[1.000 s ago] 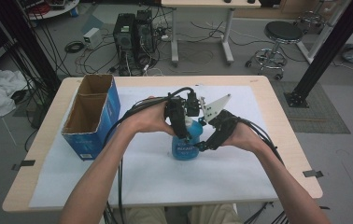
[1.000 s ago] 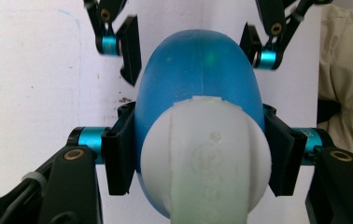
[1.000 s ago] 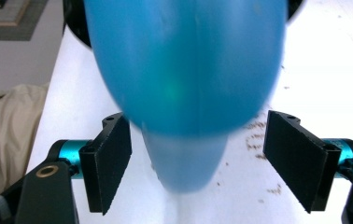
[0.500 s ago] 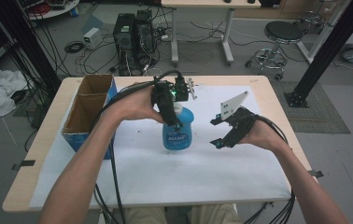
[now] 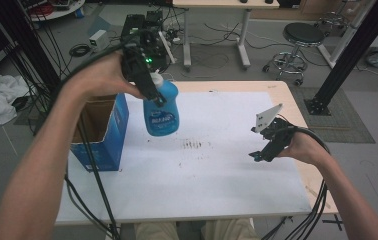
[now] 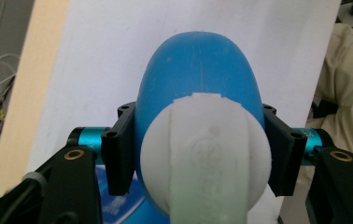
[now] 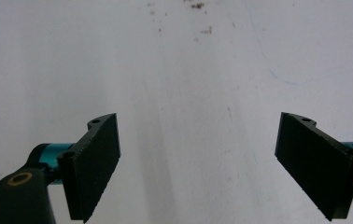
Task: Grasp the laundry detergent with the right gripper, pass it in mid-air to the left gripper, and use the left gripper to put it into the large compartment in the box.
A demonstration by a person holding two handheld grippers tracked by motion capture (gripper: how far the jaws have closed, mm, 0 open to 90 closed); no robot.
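Observation:
A blue bottle (image 5: 161, 109) with a white cap hangs in the air above the table's left part, just right of the blue box. My left gripper (image 5: 149, 87) is shut on its upper part. In the left gripper view the two black jaws press on both sides of the blue bottle (image 6: 198, 88), with the white cap (image 6: 207, 154) closest to the camera. My right gripper (image 5: 263, 150) rests low over the white sheet at the right and stands open. The right gripper view shows the right gripper (image 7: 198, 163) with wide-apart jaws and bare white sheet between them.
An open blue cardboard box (image 5: 99, 132) stands at the table's left edge. A white sheet (image 5: 202, 175) with a few dark specks covers the wooden table (image 5: 299, 107). Behind the table are cables, a stool (image 5: 302, 42) and a black post.
My left gripper has lifted the blue bottle off the table and carried it up and left toward the box. My right gripper let go of it and drew back to the right, open.

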